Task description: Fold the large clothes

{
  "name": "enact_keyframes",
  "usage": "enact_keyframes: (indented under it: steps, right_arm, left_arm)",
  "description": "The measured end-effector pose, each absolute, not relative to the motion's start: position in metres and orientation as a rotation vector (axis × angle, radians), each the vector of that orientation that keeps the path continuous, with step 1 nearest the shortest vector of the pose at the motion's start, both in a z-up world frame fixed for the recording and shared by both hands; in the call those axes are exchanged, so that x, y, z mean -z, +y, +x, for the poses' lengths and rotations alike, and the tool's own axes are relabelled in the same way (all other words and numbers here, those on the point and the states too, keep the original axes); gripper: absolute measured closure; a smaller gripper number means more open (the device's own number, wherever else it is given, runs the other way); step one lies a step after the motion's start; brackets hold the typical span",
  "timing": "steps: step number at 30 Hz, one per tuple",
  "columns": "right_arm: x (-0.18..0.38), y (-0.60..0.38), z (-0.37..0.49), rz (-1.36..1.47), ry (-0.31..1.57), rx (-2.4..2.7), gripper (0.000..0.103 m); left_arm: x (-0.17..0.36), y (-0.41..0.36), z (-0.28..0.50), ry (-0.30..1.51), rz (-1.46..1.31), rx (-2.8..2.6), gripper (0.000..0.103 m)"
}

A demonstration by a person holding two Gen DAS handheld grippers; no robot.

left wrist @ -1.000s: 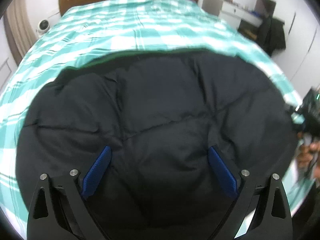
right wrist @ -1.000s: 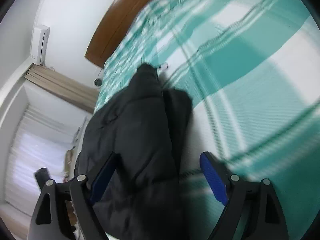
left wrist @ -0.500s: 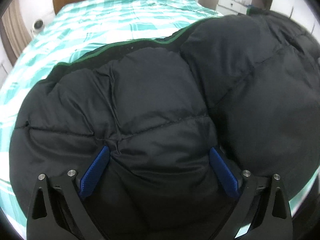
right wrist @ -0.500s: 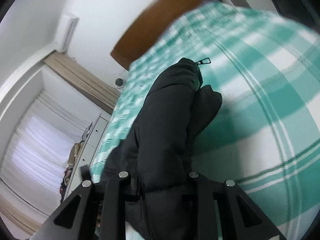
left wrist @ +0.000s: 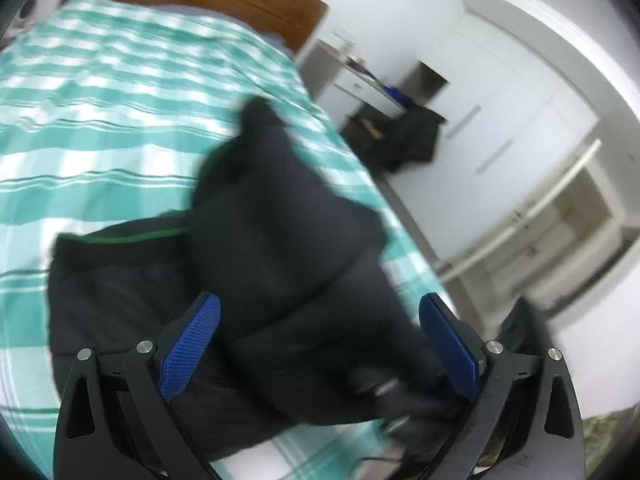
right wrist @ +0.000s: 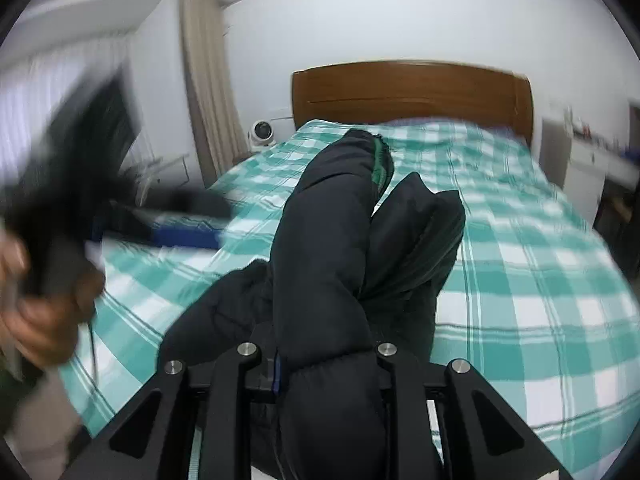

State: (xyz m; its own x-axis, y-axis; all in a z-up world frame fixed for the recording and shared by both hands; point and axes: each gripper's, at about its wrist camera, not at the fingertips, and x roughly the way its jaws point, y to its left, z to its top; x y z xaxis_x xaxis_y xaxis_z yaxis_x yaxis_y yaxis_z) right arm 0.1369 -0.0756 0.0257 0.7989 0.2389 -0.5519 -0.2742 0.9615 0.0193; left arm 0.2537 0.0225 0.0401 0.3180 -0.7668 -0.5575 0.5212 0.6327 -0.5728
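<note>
Right gripper [right wrist: 320, 364] clenched on a puffy fold of the jacket [right wrist: 344, 248], which lies bunched at the near edge of the bed [right wrist: 520, 264]. Left gripper [left wrist: 318, 344] released, hovering above it. Risk: slick padding slips out, or the jacket slides off the edge. Plenty of open bedspread toward the headboard [right wrist: 412, 92].

The right gripper [right wrist: 326, 360] is clamped on a puffy black jacket [right wrist: 320, 264] that rises toward 12 o'clock over a green-checked bed [right wrist: 520, 264]. At 9 o'clock, blurred, a hand [right wrist: 36, 312] holds the left gripper [right wrist: 180, 236] — its blue pads apart. A wooden headboard [right wrist: 412, 92] stands behind.
</note>
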Motion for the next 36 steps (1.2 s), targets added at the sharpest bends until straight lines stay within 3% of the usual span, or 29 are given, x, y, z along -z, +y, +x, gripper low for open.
enact_keyframes:
  steps: [12, 13, 17, 20, 24, 25, 28, 29, 36]
  right_arm:
    - [0.001, -0.031, 0.134, -0.382, 0.496, -0.221, 0.079]
    - [0.004, -0.028, 0.132, -0.412, 0.483, -0.217, 0.079]
    - [0.010, -0.031, 0.124, -0.448, 0.448, -0.200, 0.079]
    - [0.010, -0.040, 0.119, -0.440, 0.426, -0.214, 0.079]
    - [0.008, -0.039, 0.122, -0.434, 0.441, -0.241, 0.075]
    - [0.004, -0.039, 0.121, -0.418, 0.447, -0.260, 0.070]
    - [-0.015, -0.045, 0.101, -0.349, 0.427, -0.381, 0.036]
    - [-0.023, -0.047, 0.092, -0.319, 0.413, -0.419, 0.031]
    - [-0.051, -0.104, 0.099, -0.059, 0.481, -0.482, 0.031]
  left_arm:
    - [-0.038, -0.058, 0.258, 1.032, 0.100, 0.737, 0.004]
    - [-0.036, -0.062, 0.261, 1.046, 0.110, 0.698, 0.009]
    - [-0.027, -0.051, 0.265, 1.078, 0.016, 0.655, 0.059]
    - [-0.023, -0.039, 0.266, 1.072, -0.046, 0.666, 0.073]
    - [-0.021, -0.035, 0.271, 1.043, -0.051, 0.621, 0.080]
    - [-0.022, -0.031, 0.271, 1.039, -0.061, 0.611, 0.082]
    - [-0.017, -0.004, 0.274, 1.043, -0.088, 0.559, 0.084]
    - [-0.013, 0.011, 0.275, 1.045, -0.098, 0.533, 0.084]
    - [0.025, 0.109, 0.273, 1.074, -0.137, 0.376, 0.084]
